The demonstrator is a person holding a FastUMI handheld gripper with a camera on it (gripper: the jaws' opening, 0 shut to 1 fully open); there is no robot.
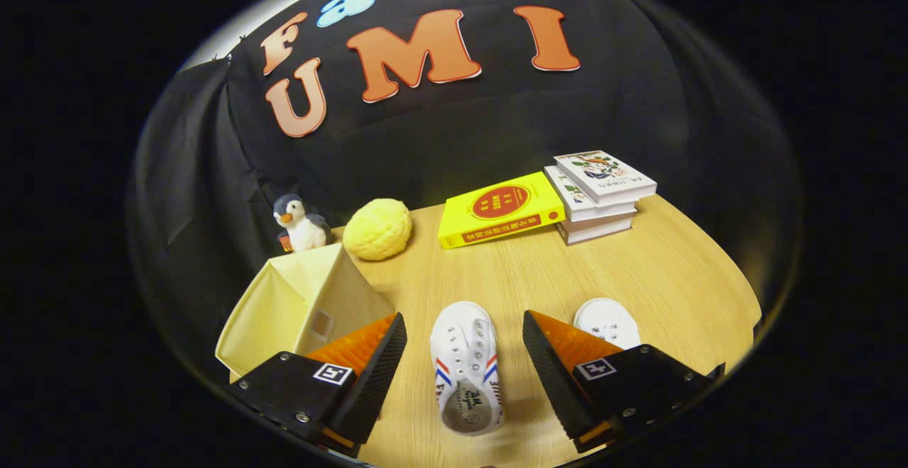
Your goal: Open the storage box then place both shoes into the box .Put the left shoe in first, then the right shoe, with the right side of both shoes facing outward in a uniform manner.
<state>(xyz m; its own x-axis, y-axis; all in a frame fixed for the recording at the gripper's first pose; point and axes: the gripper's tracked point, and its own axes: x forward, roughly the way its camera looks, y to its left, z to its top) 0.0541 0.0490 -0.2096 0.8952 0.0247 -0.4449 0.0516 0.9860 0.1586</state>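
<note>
**Jaws spread over one shoe, box to the side**

The gripper (464,354) hangs above the table (496,276) with its jaws spread wide and holding nothing. A white shoe (466,367) with red and blue side stripes lies flat on the table right between them, at the lower centre of the frame. Its long axis runs straight ahead along the jaws: the toe points away, toward the books, and the heel opening faces back toward the camera. Neither jaw touches it; there is clear table on both sides of the shoe.

The second shoe (607,322) sits at the lower right, just beyond the right jaw, which hides most of it; only its white toe end shows, so its pointing direction cannot be told for sure.

The box (298,305), pale yellow fabric, stands at the lower left, partly behind the left jaw. Whether its lid is open cannot be told from this angle.

Since the shoe's length lines up with the jaws, closing them would likely pinch it across its width at mid-body, a fair grip. The box lies to the left of that shoe, so a carry would go leftward.

Farther back are a penguin (301,223), a yellow ball (378,229), a yellow book (500,210) and a stack of books (599,195).
</note>
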